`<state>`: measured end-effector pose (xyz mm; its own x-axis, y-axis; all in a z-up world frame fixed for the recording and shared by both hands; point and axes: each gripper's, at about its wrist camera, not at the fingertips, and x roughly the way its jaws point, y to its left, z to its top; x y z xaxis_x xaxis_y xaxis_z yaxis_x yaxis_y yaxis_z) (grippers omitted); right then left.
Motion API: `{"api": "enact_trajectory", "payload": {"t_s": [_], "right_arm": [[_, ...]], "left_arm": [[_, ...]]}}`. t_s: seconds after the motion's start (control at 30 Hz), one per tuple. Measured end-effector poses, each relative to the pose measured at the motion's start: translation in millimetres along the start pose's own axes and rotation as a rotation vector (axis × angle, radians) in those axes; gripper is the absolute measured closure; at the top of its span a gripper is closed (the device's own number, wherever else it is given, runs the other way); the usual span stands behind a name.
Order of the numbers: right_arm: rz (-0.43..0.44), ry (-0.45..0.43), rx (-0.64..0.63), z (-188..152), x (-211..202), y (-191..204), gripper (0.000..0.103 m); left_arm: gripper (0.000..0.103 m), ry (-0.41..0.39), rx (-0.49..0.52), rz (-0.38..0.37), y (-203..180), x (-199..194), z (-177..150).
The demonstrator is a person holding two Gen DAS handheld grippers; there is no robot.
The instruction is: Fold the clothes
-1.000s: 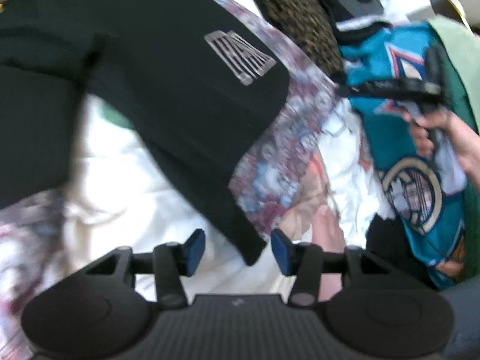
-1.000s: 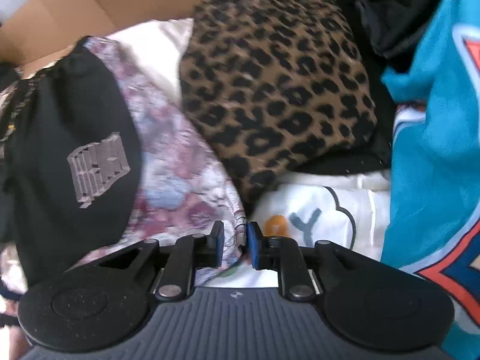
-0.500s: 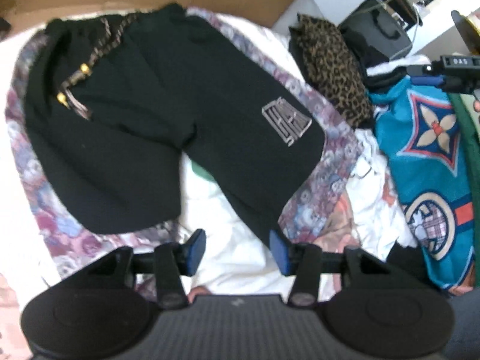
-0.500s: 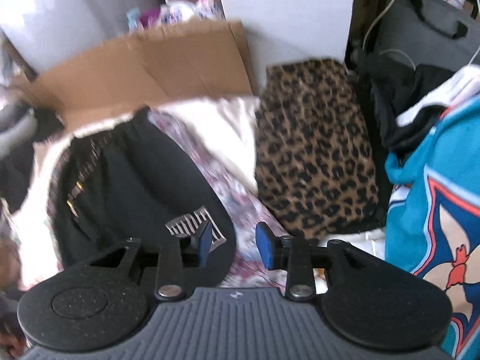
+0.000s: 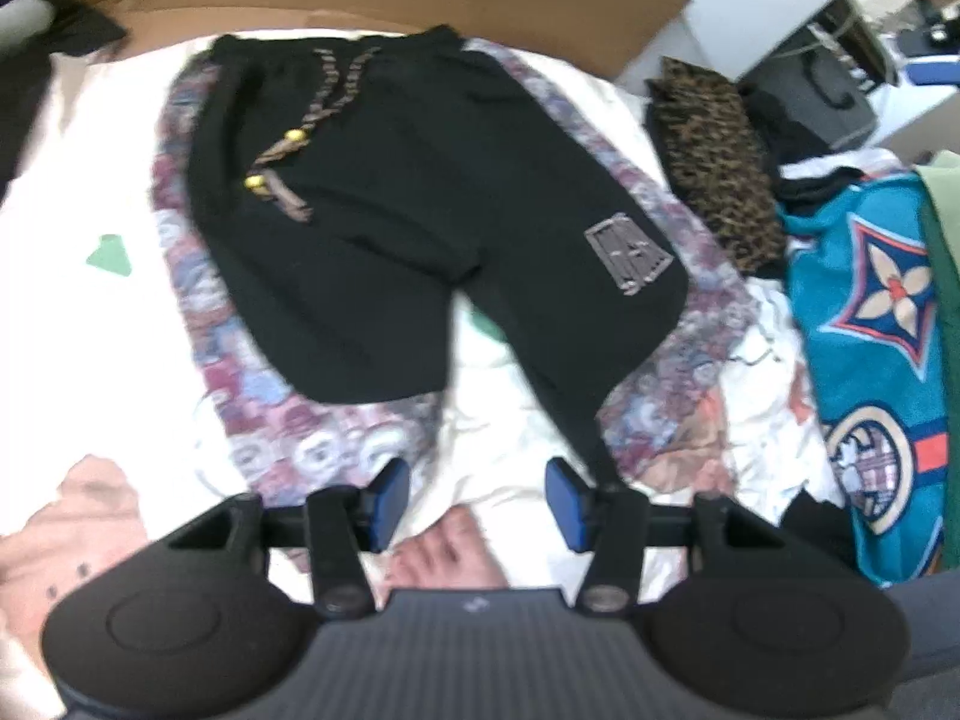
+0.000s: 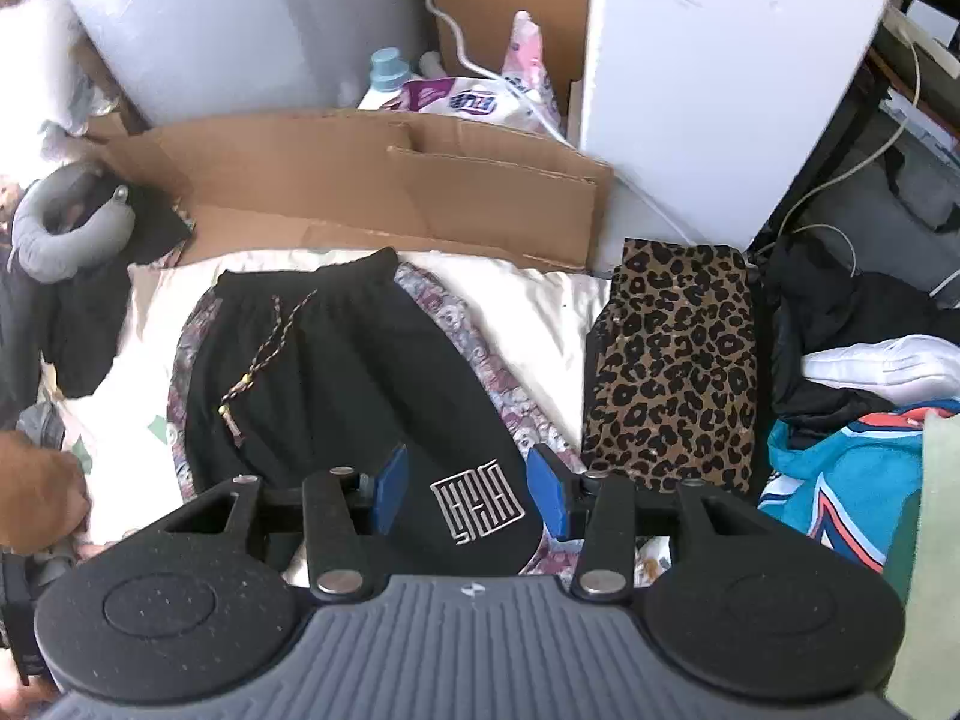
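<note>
Both my grippers hang clear with jaws spread, holding nothing: left gripper [image 5: 477, 498], right gripper [image 6: 465, 489]. Beyond them, the black shorts [image 5: 420, 204] lie flat and unfolded on a patterned garment [image 5: 678, 324], probably spread for folding. Farther right, the leopard-print piece [image 6: 675, 369] appears already folded.

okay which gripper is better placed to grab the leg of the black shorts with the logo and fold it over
Right. The right gripper is open directly over the logo leg of the black shorts; the left gripper sits over white sheet.
</note>
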<state>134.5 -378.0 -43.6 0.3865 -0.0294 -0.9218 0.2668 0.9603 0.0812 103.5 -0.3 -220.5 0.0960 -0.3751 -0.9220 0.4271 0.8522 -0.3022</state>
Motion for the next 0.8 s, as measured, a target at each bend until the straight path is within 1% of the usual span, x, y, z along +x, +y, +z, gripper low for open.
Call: {"api": "enact_trajectory", "payload": {"t_s": [0.07, 0.1, 0.17, 0.23, 0.4, 0.5, 0.6, 0.7, 0.8], "right_arm": [[0.001, -0.005, -0.014, 4.6, -11.8, 14.8, 0.052], [0.006, -0.014, -0.016, 5.2, -16.8, 21.0, 0.05], [0.035, -0.031, -0.004, 1.1, -24.0, 31.4, 0.049], [0.063, -0.051, 0.006, -3.9, -30.9, 41.7, 0.049], [0.097, -0.157, -0.006, -37.8, -39.4, 64.1, 0.048], [0.149, -0.211, 0.03, -60.6, -39.3, 70.6, 0.048], [0.194, -0.249, 0.028, -83.6, -35.0, 80.0, 0.048], [0.173, -0.272, 0.019, -103.4, -25.9, 92.1, 0.048], [0.181, -0.296, 0.041, -122.7, -14.7, 99.9, 0.048]], "left_arm": [[0.044, 0.0, -0.012, 0.028, 5.6, -7.9, -1.8], [0.044, 0.001, -0.018, 0.043, 8.3, -11.9, -2.8], [0.043, -0.002, -0.03, 0.064, 14.9, -20.7, -4.0], [0.039, -0.008, -0.042, 0.079, 22.3, -30.1, -4.8], [0.036, -0.039, -0.056, 0.132, 39.5, -54.9, -5.2], [0.036, -0.062, -0.069, 0.165, 49.7, -64.9, -4.8], [0.035, -0.075, -0.103, 0.184, 59.6, -68.7, -5.2], [0.035, -0.078, -0.132, 0.194, 67.4, -65.9, -7.4], [0.035, -0.078, -0.141, 0.186, 71.9, -54.6, -11.1]]}}
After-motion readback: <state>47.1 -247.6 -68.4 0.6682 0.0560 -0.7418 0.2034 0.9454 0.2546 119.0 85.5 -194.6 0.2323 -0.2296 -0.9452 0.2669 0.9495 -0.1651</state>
